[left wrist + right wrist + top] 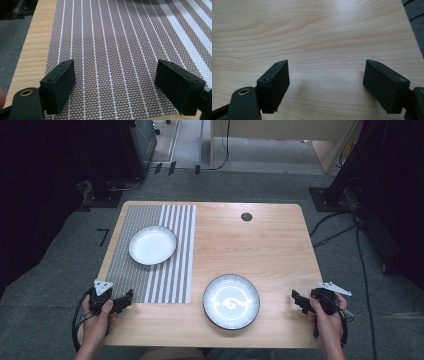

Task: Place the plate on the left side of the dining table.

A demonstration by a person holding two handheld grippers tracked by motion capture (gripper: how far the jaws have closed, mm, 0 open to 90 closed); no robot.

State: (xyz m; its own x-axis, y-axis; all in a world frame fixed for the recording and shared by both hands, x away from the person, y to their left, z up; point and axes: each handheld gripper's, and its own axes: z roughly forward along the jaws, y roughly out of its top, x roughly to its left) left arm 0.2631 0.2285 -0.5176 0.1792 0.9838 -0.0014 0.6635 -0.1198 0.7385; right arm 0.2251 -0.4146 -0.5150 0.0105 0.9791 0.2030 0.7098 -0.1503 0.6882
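A person is holding two grippers over a wooden table (280,245). The left gripper (127,299) is hovering at the near left corner, over the near edge of a striped placemat (150,270), its jaws standing apart around nothing. The right gripper (296,299) is hovering by the near right corner, its jaws also apart over bare wood. A dark-rimmed plate (231,301) is sitting near the near edge, between the two grippers. A white plate (153,245) is resting on the placemat.
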